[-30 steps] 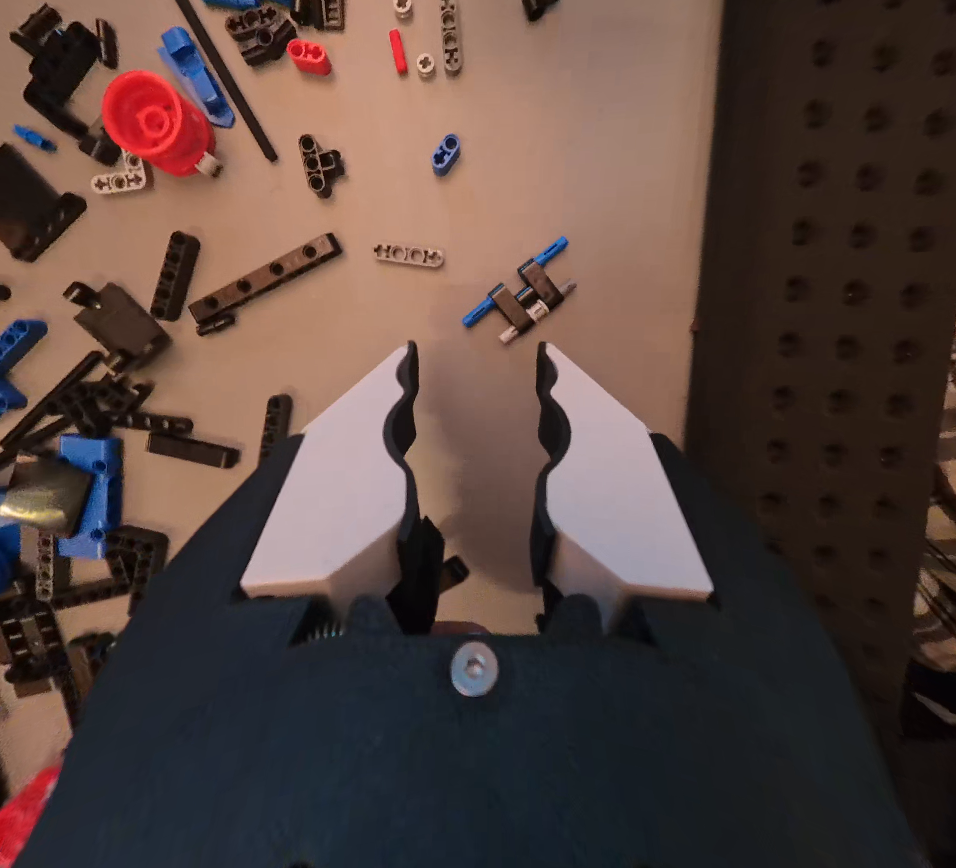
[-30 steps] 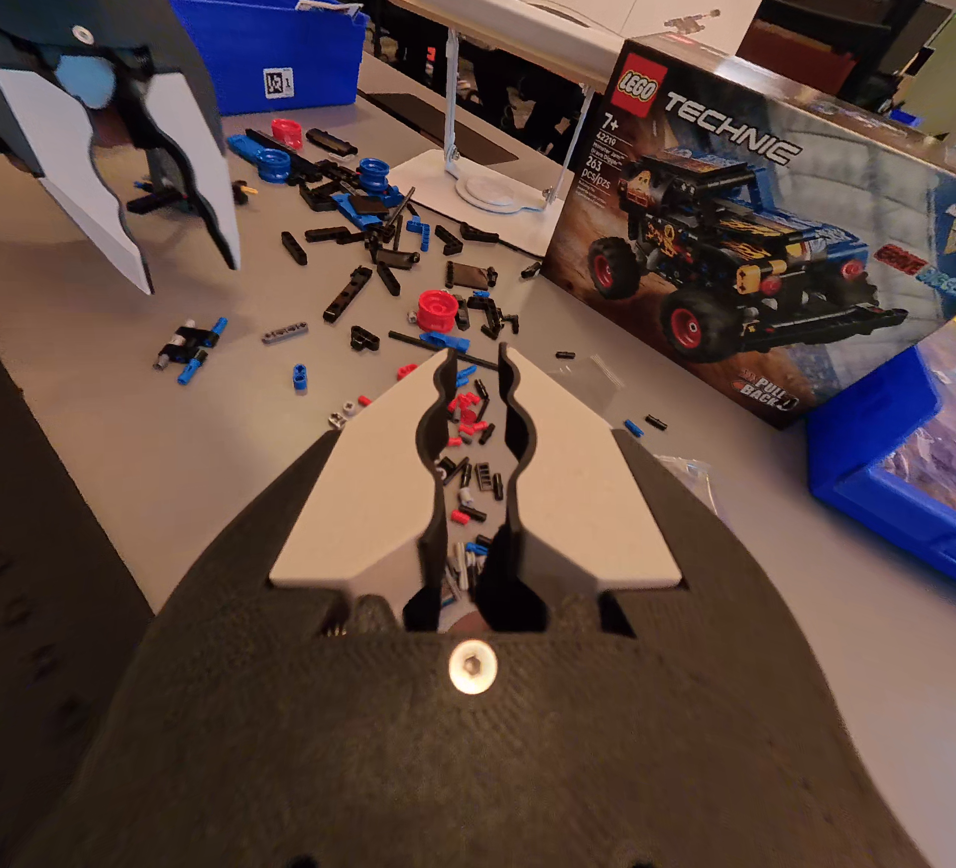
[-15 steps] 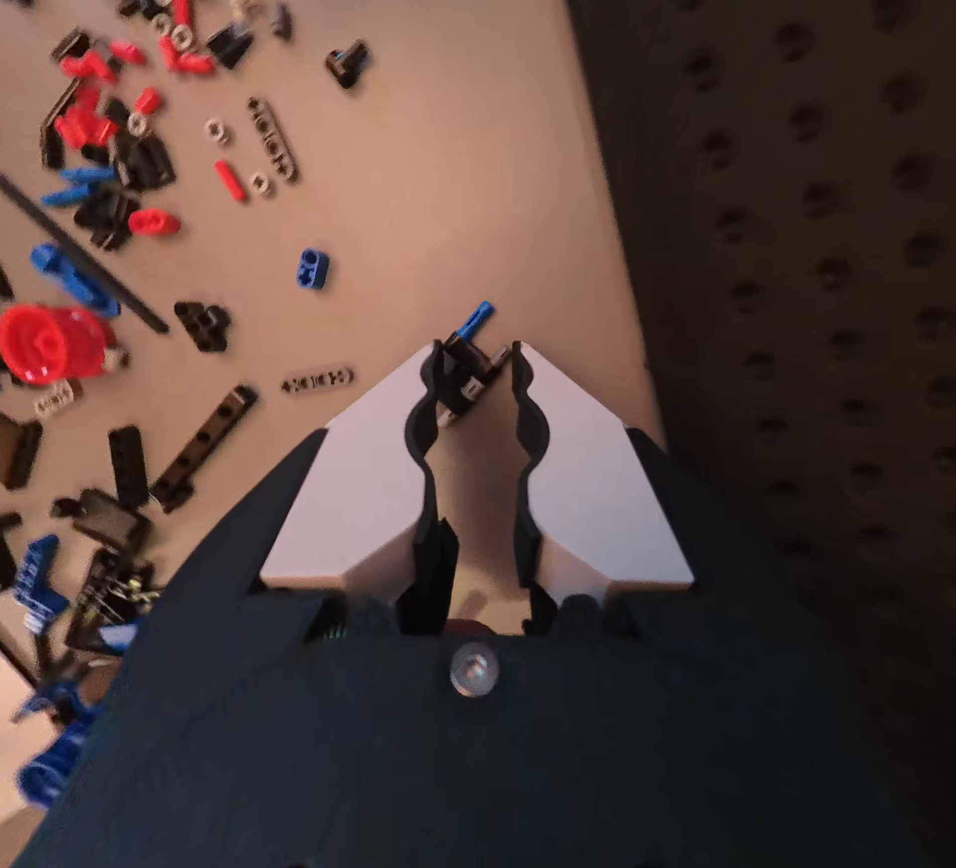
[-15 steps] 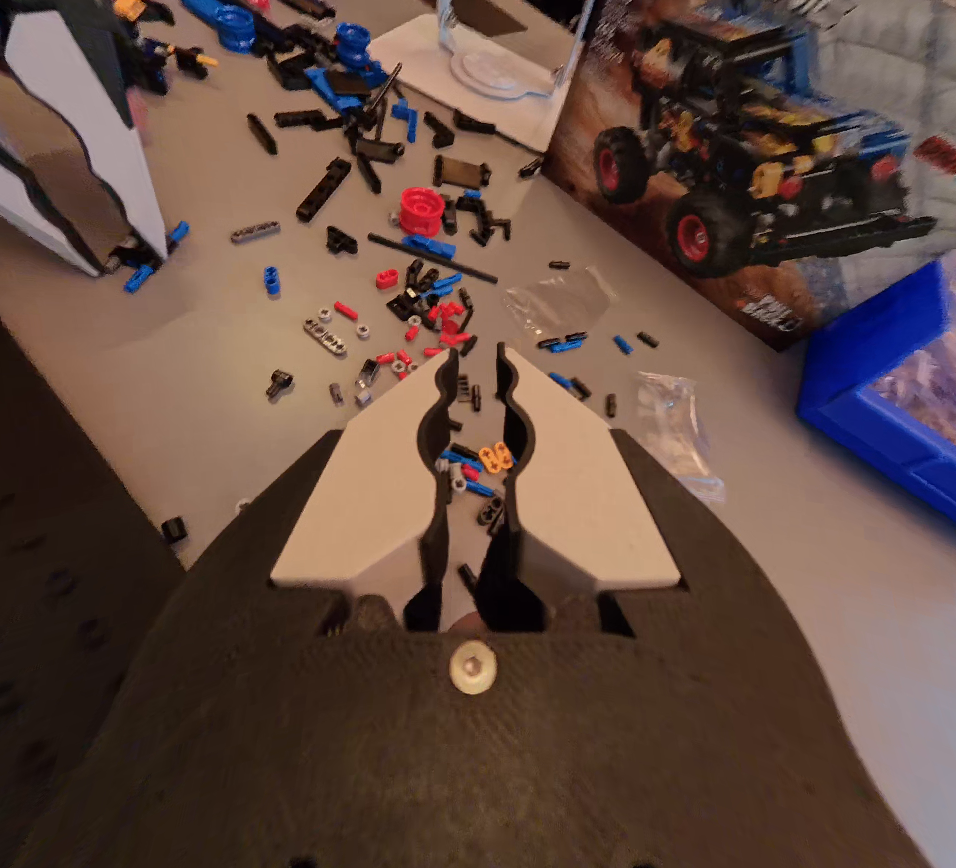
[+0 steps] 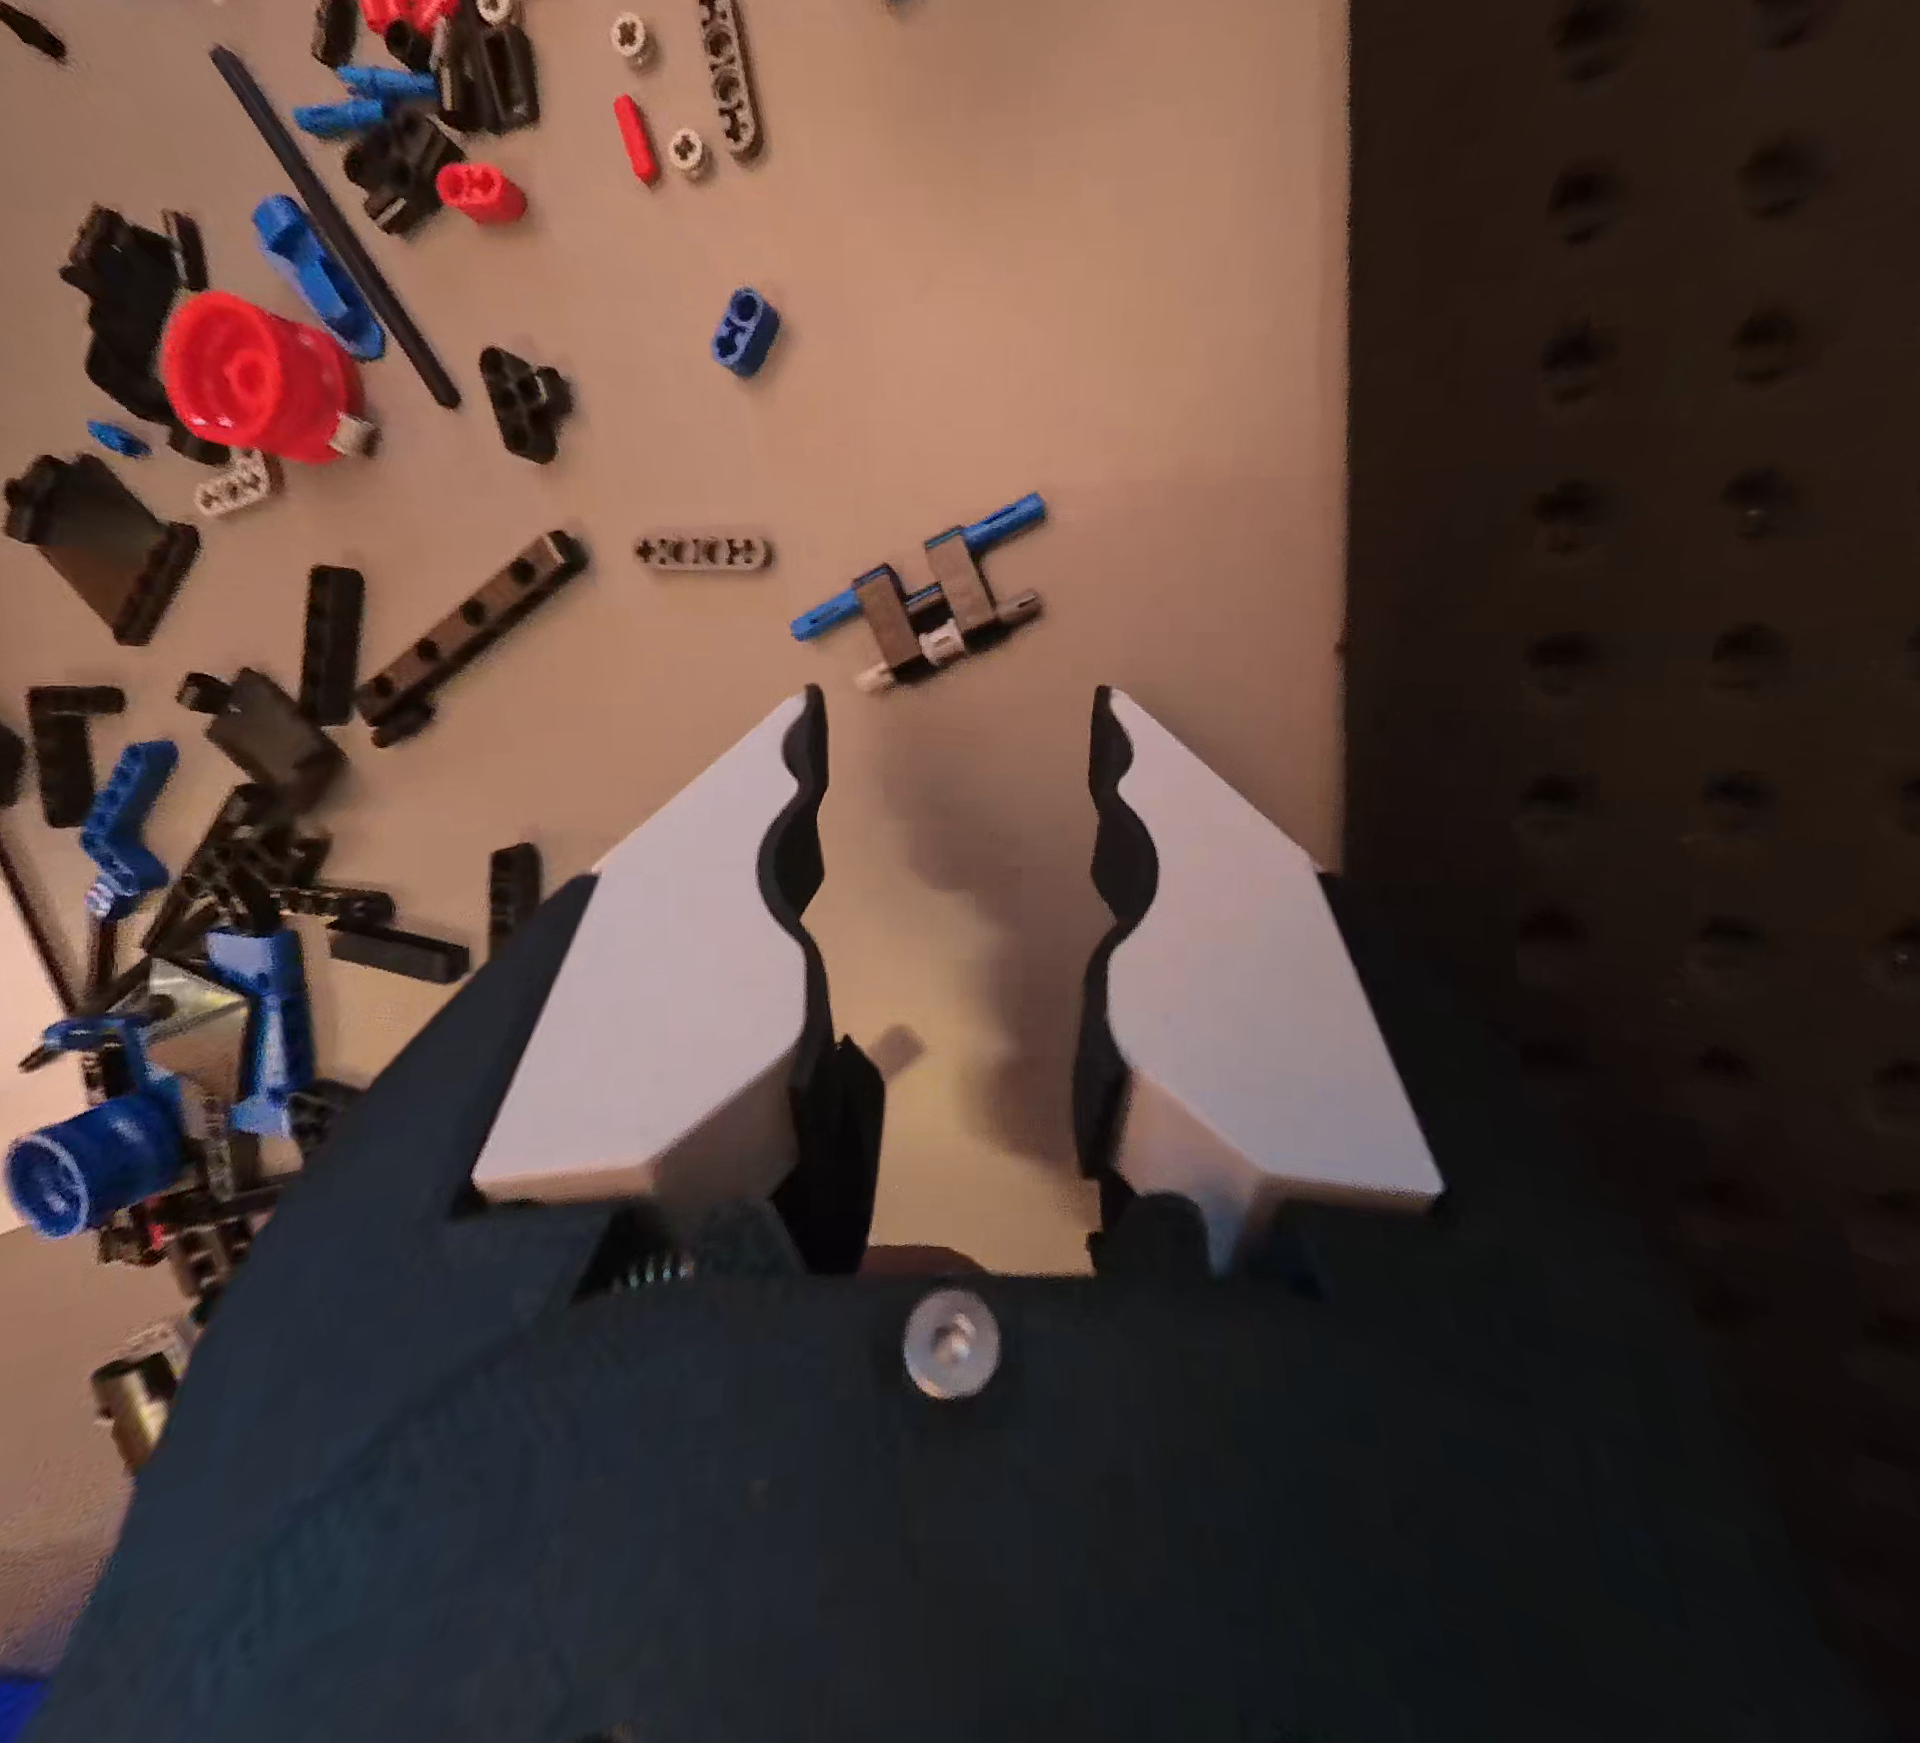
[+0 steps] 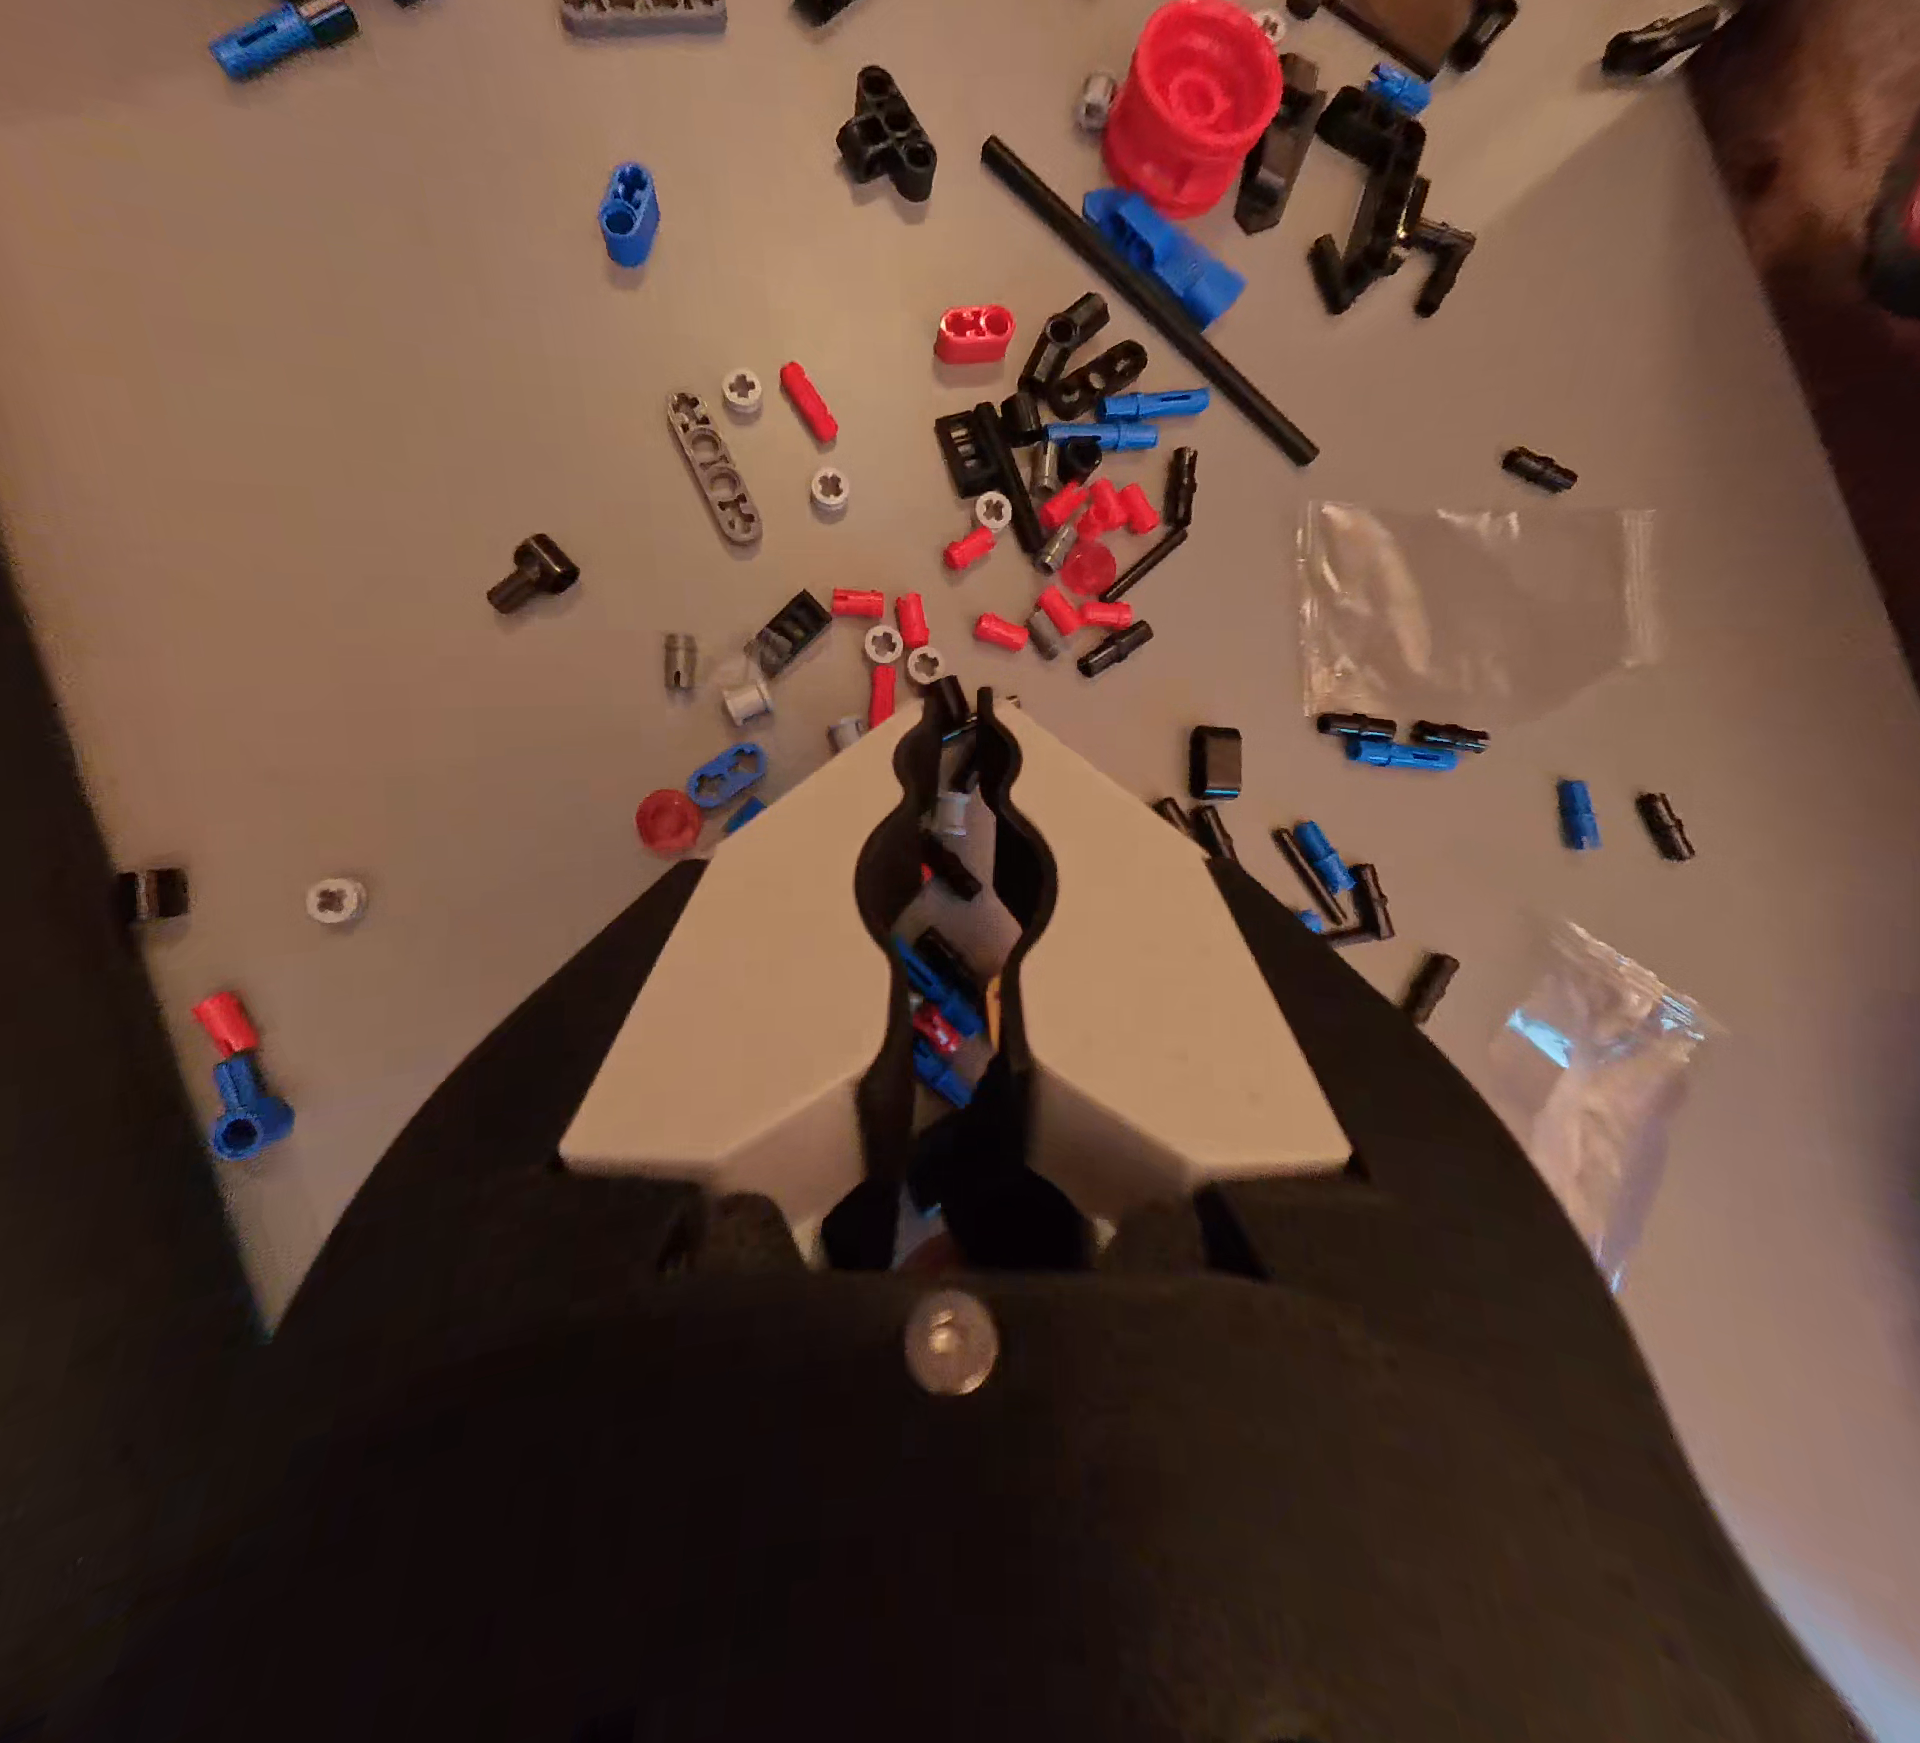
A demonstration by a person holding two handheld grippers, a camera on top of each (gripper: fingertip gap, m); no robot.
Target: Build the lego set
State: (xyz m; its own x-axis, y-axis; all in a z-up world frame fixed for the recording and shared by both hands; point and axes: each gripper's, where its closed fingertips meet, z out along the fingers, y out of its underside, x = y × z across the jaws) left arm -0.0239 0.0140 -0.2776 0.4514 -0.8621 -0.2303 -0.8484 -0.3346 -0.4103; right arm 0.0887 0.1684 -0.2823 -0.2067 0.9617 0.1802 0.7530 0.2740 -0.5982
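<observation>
left gripper (image 5: pixel 958 706) jaws wide apart, empty — right gripper (image 6: pixel 961 704) jaws nearly closed, pinching a black pin (image 6: pixel 948 694).

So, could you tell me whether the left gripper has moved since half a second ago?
Yes. The left gripper has pulled back from the black-and-blue assembly, which now lies just beyond it.

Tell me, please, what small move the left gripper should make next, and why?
Probably ease the left gripper forward and down so its open jaws straddle the small blue-and-black assembly: it lies on the table just ahead of the tips, and the gripper holds nothing.
</observation>
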